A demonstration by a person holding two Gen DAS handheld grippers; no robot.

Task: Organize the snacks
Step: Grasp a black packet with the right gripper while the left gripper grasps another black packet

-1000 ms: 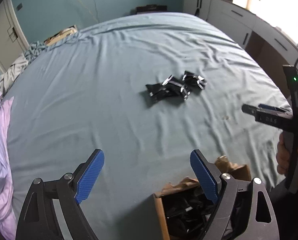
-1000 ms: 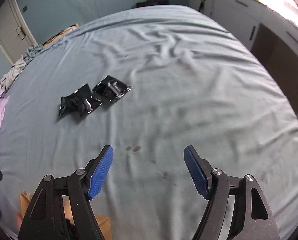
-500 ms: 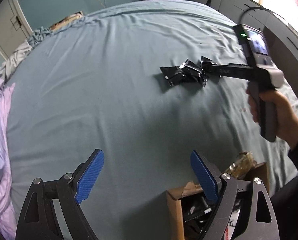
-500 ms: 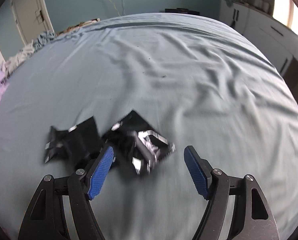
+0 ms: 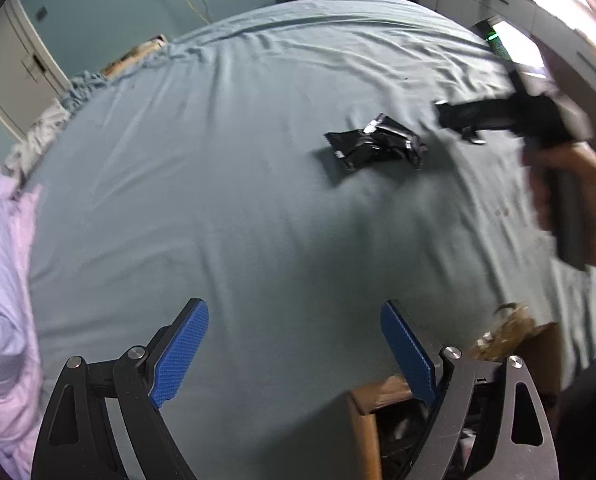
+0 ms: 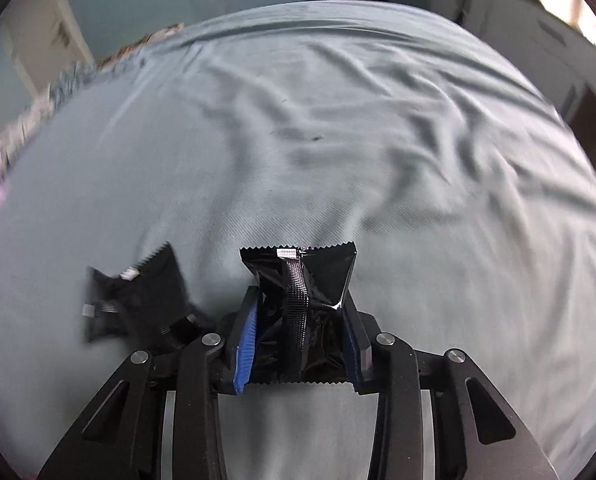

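Black foil snack packets (image 5: pixel 374 146) lie in a small heap on the blue-grey bed sheet (image 5: pixel 218 160). In the right wrist view one black snack packet (image 6: pixel 298 300) stands between the blue pads of my right gripper (image 6: pixel 300 312). The jaws are closing and the pads pinch the packet's middle. The other packets (image 6: pixel 134 304) lie blurred just to its left. In the left wrist view my right gripper (image 5: pixel 458 118) shows dark and blurred right of the heap, held by a hand (image 5: pixel 570 184). My left gripper (image 5: pixel 294 344) hangs open over the near sheet, with nothing between its fingers.
An open cardboard box (image 5: pixel 364 400) with dark packets inside sits at the bed's near edge, under my left gripper's right finger. Crumpled brown paper (image 5: pixel 506 332) lies beside it. Lilac bedding (image 5: pixel 2 320) is piled at the left. White cabinets line the right wall.
My right gripper travelled over the sheet to the packets and closed its pads around one of them. My left gripper stayed open and sank slightly.
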